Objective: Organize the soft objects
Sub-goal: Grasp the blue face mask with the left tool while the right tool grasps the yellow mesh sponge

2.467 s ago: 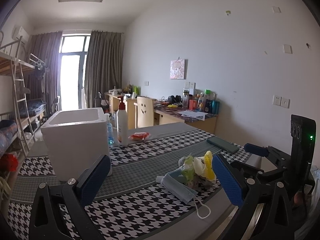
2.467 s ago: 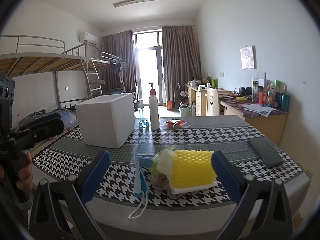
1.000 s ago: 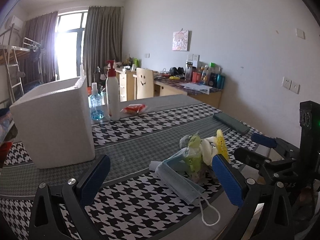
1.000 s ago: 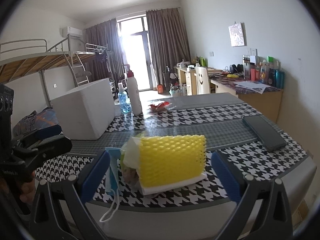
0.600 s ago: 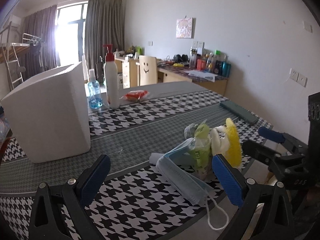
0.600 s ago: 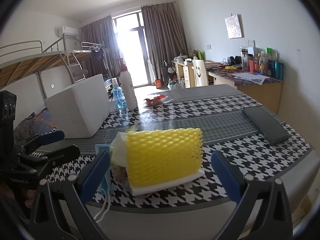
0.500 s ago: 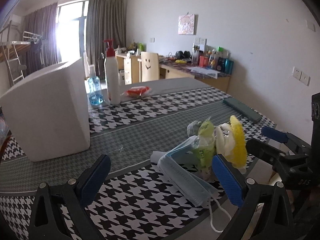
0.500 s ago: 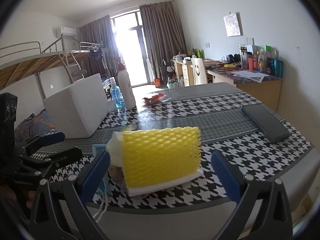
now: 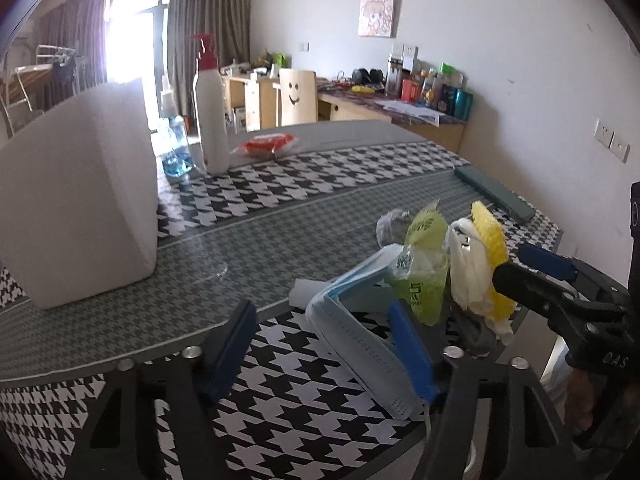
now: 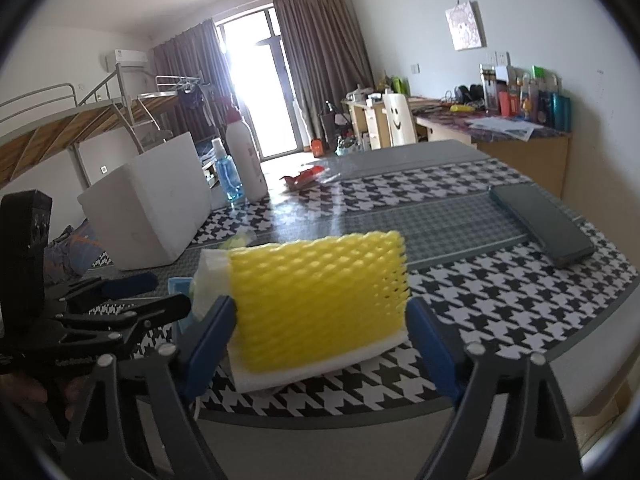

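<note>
Soft objects sit heaped near the front edge of the houndstooth table (image 9: 280, 208): a blue face mask (image 9: 352, 344), a green packet (image 9: 424, 268), white wadding and a yellow foam net (image 9: 490, 248).

From the left wrist, we see our left gripper (image 9: 320, 344) with its jaws at a middling gap, having just been closing; the mask's folded edge lies between them, against the right-hand pad, but we cannot tell that it is pinched. To do this well we should take the mask alone, low on the fold, so the packet touching it is not dragged along. The white foam box (image 9: 80, 200) stands well apart to the left, with bare cloth between, which in our judgement gives a free path. The mask's ear loop hangs at the table edge and could snag.

From the right wrist, our right gripper (image 10: 320, 344) straddles the yellow foam net (image 10: 320, 300), jaws fairly wide and just narrowing; the pads stand beside its ends, contact unclear. We should close gently, since it will squash. The table edge lies just beneath, and the dark phone (image 10: 544, 220) lies well apart to the right.
</note>
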A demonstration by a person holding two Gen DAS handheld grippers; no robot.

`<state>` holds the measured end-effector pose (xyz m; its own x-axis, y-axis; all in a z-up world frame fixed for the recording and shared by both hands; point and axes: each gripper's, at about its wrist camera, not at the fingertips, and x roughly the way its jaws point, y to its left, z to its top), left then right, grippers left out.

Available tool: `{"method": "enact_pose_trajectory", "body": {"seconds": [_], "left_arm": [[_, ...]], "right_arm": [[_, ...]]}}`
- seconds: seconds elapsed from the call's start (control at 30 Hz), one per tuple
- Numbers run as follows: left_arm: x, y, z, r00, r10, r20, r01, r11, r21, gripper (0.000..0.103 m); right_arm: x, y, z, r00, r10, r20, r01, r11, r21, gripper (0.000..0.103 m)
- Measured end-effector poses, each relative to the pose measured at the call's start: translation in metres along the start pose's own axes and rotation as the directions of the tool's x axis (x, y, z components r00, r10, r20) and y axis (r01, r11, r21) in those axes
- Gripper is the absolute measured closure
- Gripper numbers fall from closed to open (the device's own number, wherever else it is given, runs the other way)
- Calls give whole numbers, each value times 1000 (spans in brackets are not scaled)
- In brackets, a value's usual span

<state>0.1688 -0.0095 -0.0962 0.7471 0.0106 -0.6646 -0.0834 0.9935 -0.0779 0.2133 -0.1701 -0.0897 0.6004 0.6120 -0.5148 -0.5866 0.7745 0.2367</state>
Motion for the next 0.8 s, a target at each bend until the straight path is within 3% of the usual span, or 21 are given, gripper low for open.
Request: {"method": "enact_pose_trajectory", "body": {"seconds": [0.07, 0.3, 0.53, 0.8], "left_arm": [[4, 1, 0, 1000, -8, -19, 8, 1000, -10, 43], [20, 4, -3, 997, -13, -78, 12, 1000, -21, 62], [28, 8, -6, 993, -14, -117, 10, 999, -33, 82], [25, 21, -7, 994, -19, -109, 10, 997, -82, 91]], "right_arm": [[2, -2, -1, 1000, 13, -14, -13, 1000, 8, 24], [10, -9, -4, 998, 34, -51, -32, 999, 39, 38], [14, -13, -6, 996, 37, -77, -34, 998, 43, 60], [17, -16, -4, 995, 23, -98, -18, 999, 51, 87]]}}
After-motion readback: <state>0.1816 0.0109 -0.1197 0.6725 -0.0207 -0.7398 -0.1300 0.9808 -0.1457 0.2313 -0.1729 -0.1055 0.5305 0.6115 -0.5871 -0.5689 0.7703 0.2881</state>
